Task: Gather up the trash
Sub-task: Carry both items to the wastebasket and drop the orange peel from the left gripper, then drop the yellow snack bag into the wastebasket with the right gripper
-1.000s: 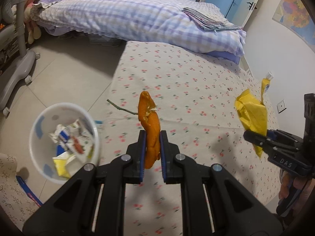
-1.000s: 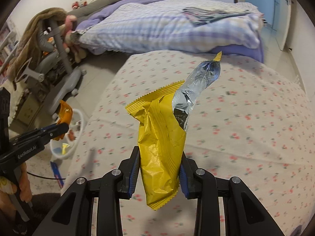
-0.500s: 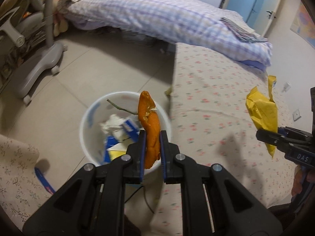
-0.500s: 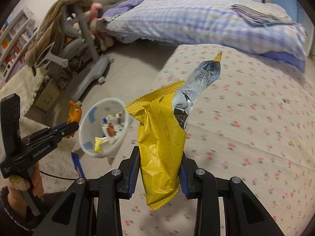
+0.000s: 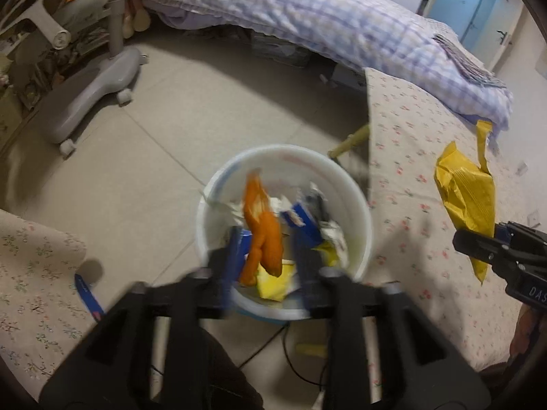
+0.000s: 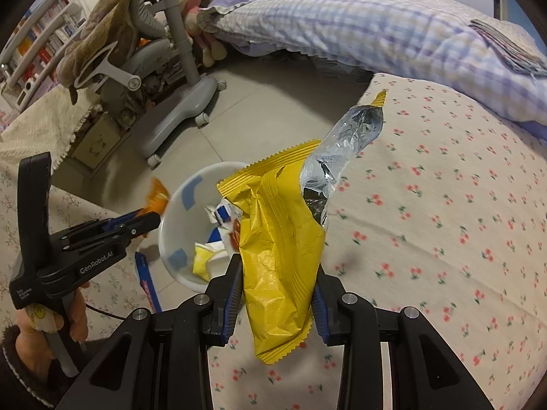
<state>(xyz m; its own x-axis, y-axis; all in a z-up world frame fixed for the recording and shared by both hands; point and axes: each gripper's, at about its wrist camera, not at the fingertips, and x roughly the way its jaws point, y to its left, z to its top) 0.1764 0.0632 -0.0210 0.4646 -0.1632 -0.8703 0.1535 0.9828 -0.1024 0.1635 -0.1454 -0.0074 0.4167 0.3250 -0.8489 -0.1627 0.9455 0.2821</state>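
Observation:
My left gripper (image 5: 266, 256) hangs over the white trash bin (image 5: 359, 205) on the floor, its jaws spread apart. The orange peel (image 5: 261, 229) sits loose between them, over the bin's mouth, blurred. The bin holds wrappers and paper scraps. My right gripper (image 6: 277, 294) is shut on a crumpled yellow snack wrapper (image 6: 280, 239) with a silver inner side, held above the flowered tablecloth (image 6: 444, 239) beside the bin (image 6: 177, 225). The wrapper also shows at the right of the left wrist view (image 5: 468, 198).
A grey chair base (image 5: 89, 92) stands on the tiled floor at the left. A bed with a checked quilt (image 5: 324, 20) runs across the back. A blue pen-like strip (image 5: 89, 297) lies by the bin. A cable runs under the bin.
My left gripper has moved over the bin and its jaws have opened, freeing the orange peel. My right gripper has come closer to the bin, still holding the yellow wrapper.

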